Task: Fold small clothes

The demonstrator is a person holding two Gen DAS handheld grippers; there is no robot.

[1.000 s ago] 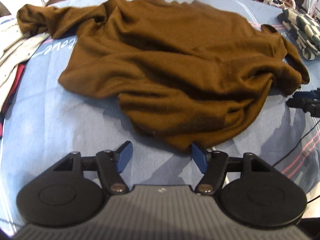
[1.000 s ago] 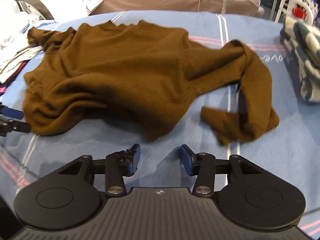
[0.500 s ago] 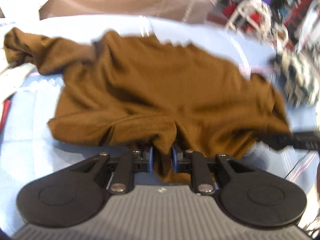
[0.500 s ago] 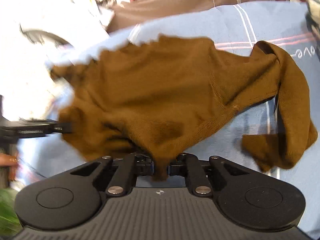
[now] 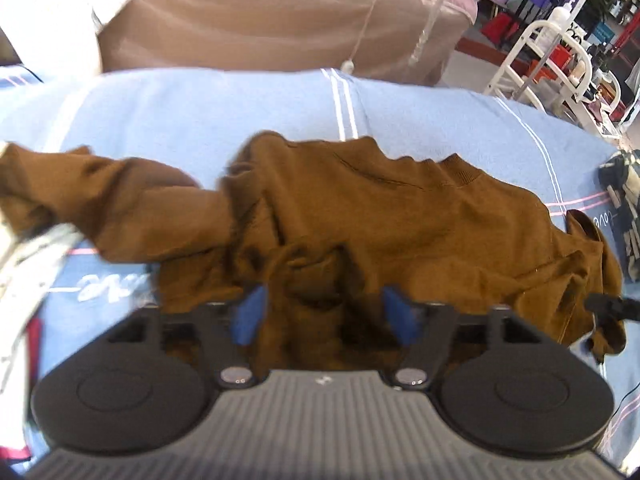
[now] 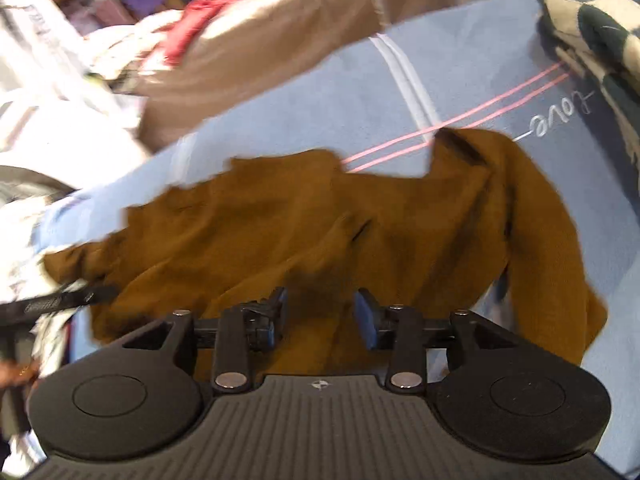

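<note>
The sweater (image 5: 400, 216) is brown. Under it, the sheet (image 5: 180, 112) is light blue with white and pink stripes.

You have a brown knit sweater (image 5: 400, 216) lying rumpled on the light blue tabletop (image 5: 200, 112), its ribbed collar on the far side from your fingers. One sleeve trails off left; the other bunches at right. Its near hem lies crumpled between your fingers (image 5: 248, 312).

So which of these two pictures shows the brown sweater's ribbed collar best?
The left wrist view: the brown knit sweater faces it, with the ribbed collar along the far edge. The right wrist view shows the sweater blurred, with no collar clearly distinguishable.
</note>
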